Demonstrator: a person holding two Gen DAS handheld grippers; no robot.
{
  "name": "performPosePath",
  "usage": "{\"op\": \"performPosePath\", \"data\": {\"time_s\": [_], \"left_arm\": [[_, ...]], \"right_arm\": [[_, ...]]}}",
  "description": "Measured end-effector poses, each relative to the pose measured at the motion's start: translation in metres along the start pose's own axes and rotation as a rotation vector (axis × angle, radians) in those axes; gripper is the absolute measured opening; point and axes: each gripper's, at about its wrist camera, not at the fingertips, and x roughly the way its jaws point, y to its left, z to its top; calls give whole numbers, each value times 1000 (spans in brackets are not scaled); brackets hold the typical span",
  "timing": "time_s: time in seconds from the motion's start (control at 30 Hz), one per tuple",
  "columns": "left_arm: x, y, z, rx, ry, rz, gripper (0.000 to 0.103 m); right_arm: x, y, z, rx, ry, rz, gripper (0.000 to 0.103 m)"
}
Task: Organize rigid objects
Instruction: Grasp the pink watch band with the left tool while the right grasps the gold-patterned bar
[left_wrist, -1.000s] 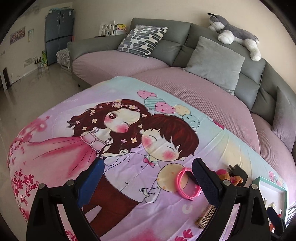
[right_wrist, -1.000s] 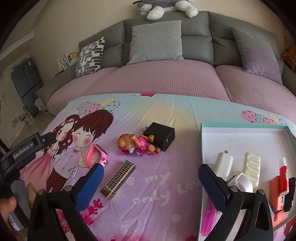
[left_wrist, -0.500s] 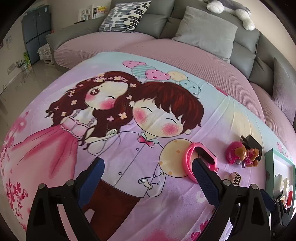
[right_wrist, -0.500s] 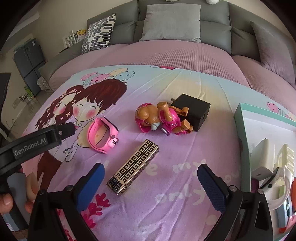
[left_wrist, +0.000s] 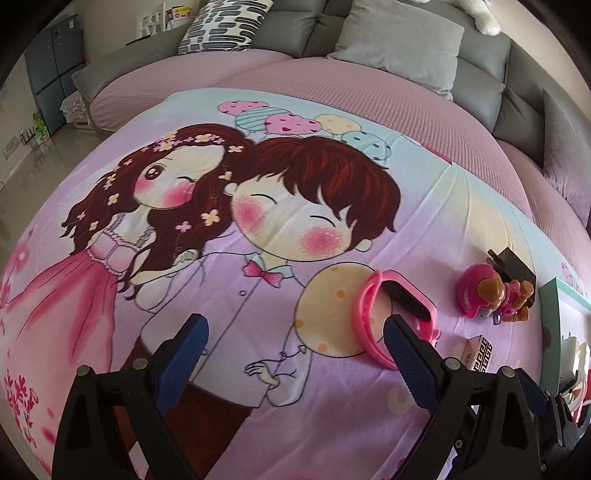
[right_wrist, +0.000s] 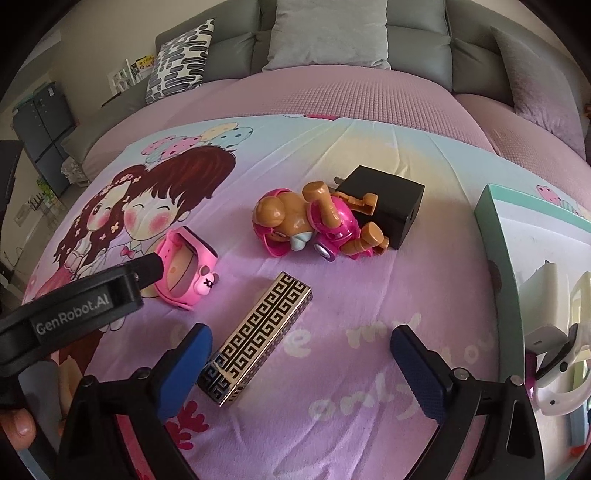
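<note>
On the side of the left gripper, as seen from the right wrist view, the white words "GenRobot.AI" are printed. On the cartoon blanket, pale letters are partly read between the fingers of the right gripper: "only" and something like "my"; the rest cannot be told. The patterned box, black and gold with a Greek-key design, is laid flat on the blanket with its long axis on a diagonal, the near end just beside the left finger of the right gripper and the far end pointed toward the toy dog and the black charger. The jaws of the right gripper have just been closing a little, but they are wide apart and nothing is pressed. The left gripper is also held open, its right finger in front of the pink watch. The tray is seen at the right edge.
</note>
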Motion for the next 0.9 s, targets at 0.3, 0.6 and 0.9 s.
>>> {"op": "performPosePath", "data": {"time_s": [0.3, 0.6, 0.9], "left_arm": [[10, -17, -4, 105, 2, 110, 96], [7, -20, -5, 133, -11, 133, 84], [5, -49, -4, 225, -18, 60, 20]], "right_arm": [[-5, -7, 2, -10, -2, -60, 59], [-5, -17, 3, 10, -12, -85, 41], [-4, -13, 2, -13, -24, -87, 26]]}}
